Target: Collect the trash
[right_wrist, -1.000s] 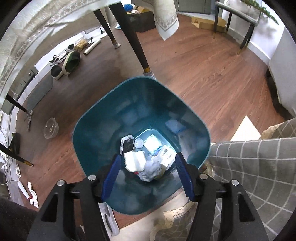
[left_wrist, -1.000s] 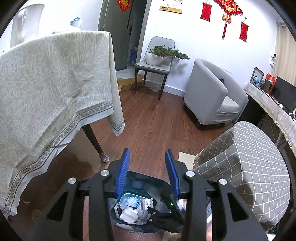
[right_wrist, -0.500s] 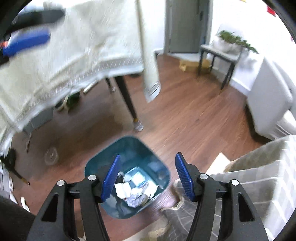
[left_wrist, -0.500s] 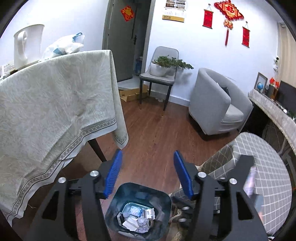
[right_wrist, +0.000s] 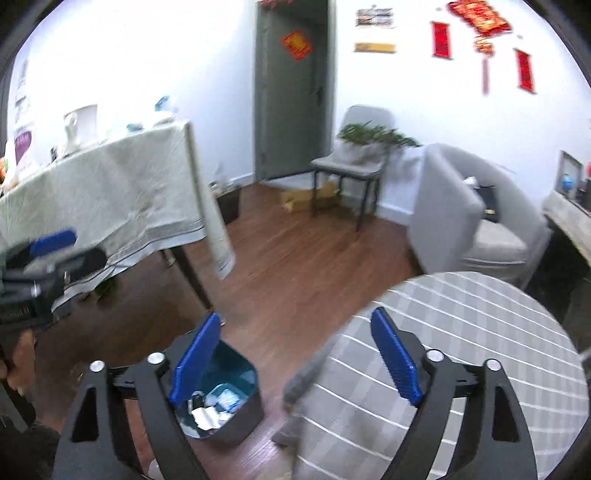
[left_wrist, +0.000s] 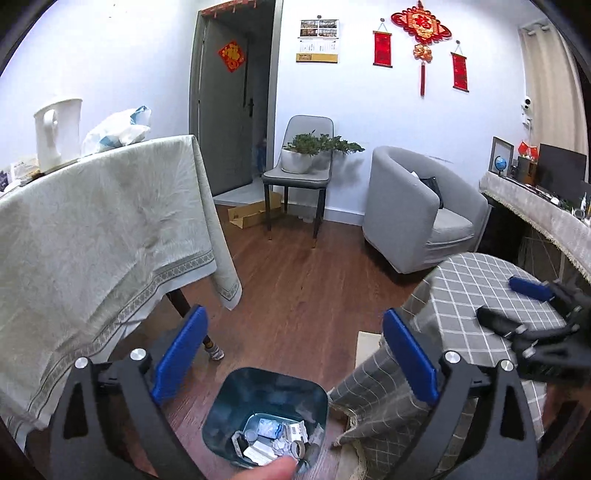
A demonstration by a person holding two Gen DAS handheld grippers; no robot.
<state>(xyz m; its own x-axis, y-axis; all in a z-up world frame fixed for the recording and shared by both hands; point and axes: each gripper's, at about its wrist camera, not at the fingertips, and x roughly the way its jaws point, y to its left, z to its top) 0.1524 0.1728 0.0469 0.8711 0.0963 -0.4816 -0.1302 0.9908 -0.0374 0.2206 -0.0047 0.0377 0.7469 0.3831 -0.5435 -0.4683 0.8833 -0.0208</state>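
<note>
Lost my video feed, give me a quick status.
Both hand-held grippers, left and right, open and empty. Trash bin on floor, holding trash. Nothing blocking it.

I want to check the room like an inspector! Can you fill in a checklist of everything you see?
Surface: brown wooden floor, bare in the middle.
Job's things: teal plastic trash bin on the floor, holding white wrappers and scraps.
Clutter: flat cardboard box under the grey chair; white jug and plastic bag on the cloth-covered table.
Grippers: left gripper open, empty; right gripper open, empty.
Cables: nothing seen.
Surroundings: grey armchair, checked-cloth stool, red wall decorations.
</note>
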